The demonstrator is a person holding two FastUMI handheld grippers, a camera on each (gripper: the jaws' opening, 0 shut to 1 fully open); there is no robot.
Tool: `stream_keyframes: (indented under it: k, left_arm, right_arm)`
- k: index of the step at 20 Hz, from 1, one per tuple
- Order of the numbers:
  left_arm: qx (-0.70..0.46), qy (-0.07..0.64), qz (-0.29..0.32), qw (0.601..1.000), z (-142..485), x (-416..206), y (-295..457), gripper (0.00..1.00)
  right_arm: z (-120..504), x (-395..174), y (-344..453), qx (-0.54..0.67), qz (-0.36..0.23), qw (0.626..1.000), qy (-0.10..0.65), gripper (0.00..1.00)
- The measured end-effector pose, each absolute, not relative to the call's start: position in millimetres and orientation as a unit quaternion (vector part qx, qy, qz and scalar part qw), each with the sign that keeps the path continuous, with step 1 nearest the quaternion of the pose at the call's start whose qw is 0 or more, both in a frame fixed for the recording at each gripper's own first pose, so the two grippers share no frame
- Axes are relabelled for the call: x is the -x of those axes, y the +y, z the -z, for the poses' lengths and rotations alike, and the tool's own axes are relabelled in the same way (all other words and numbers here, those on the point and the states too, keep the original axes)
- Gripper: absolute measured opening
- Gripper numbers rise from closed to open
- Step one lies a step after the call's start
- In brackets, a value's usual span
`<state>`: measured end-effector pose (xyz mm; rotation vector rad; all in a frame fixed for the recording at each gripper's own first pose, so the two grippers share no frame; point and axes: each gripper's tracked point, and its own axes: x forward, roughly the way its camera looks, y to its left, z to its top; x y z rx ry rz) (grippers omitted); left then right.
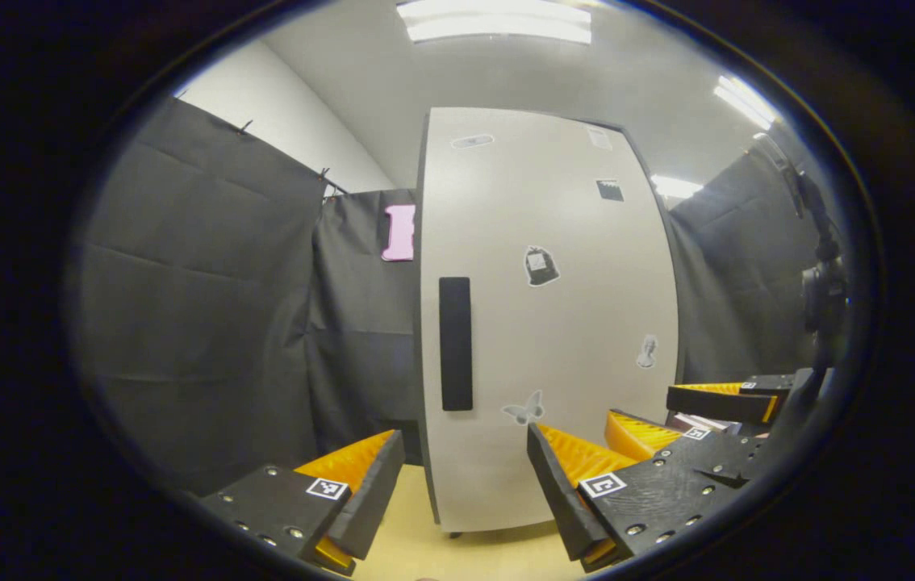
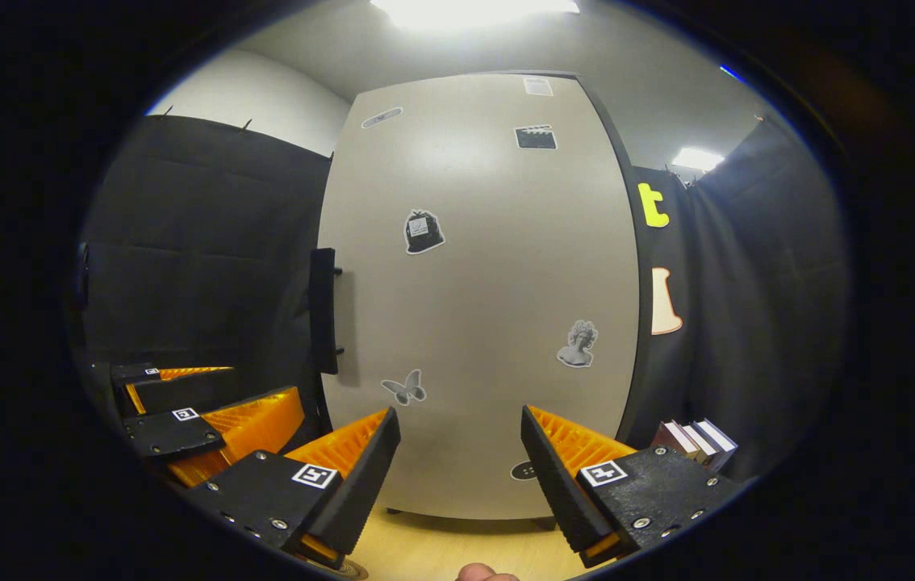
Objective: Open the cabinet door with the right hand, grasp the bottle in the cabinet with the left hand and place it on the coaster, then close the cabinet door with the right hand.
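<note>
A tall pale cabinet (image 1: 562,339) stands on the wooden table with its door (image 2: 490,290) closed, so the bottle inside is hidden. Several stickers dot the door. A black vertical handle (image 1: 455,343) sits near the door's left edge, and in the right gripper view the handle (image 2: 323,311) is seen side-on. My left gripper (image 1: 464,440) is open in front of the handle, a short way off and holding nothing. My right gripper (image 2: 457,415) is open facing the lower door, also holding nothing. Each gripper also appears in the other's view: the right gripper (image 1: 671,415) and the left gripper (image 2: 199,395).
Several books (image 2: 695,440) stand to the right of the cabinet. Black cloth walls (image 1: 207,307) close in both sides. Light wooden tabletop (image 1: 425,549) runs below the cabinet. A fingertip (image 2: 486,574) pokes in at the bottom edge.
</note>
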<state>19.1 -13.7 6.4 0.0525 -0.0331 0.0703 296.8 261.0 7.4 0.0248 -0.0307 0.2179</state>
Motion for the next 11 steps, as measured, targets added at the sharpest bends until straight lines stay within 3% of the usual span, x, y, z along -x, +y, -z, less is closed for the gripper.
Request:
stream_keyframes:
  k: [11]
  left_arm:
    - [-0.026,-0.005,-0.049,0.998,-3,-12,-2,0.88]
  right_arm:
    - [-6,-292,261,-0.01,-0.107,0.994,-0.016,0.94]
